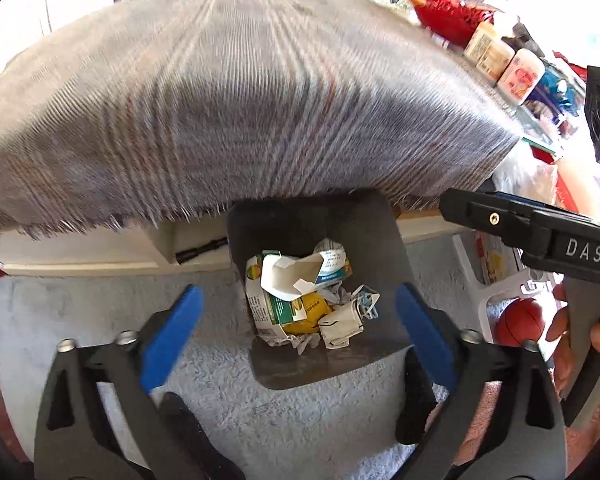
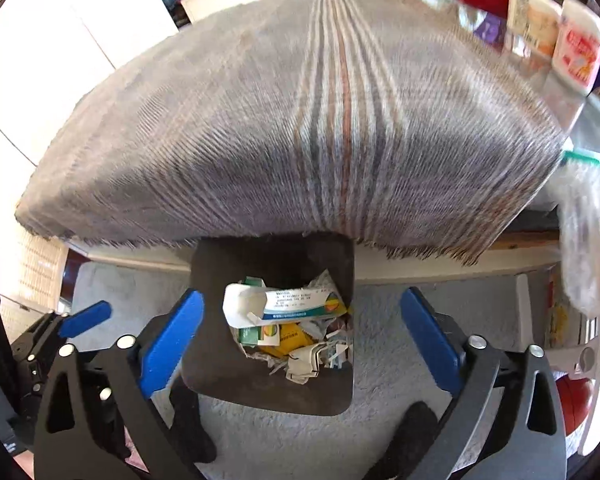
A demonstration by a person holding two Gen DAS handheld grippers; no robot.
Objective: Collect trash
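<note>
A dark grey trash bin (image 1: pixel 376 248) stands on the carpet at the table's front edge. It holds crumpled cartons and paper trash (image 1: pixel 304 296). My left gripper (image 1: pixel 300 320) is open and empty, hovering above the bin. In the right wrist view the same bin (image 2: pixel 208 360) and its trash (image 2: pixel 288 328) lie below my right gripper (image 2: pixel 300 328), which is open and empty. The right gripper shows at the right of the left wrist view (image 1: pixel 540 232), and the left gripper shows at the left of the right wrist view (image 2: pixel 72 328).
A grey striped cloth (image 1: pixel 236 100) covers the table behind the bin. Bottles and jars (image 1: pixel 500 60) and a red item (image 1: pixel 448 12) stand at its right edge. A small basketball (image 1: pixel 520 322) lies on the light carpet (image 1: pixel 80 312) to the right.
</note>
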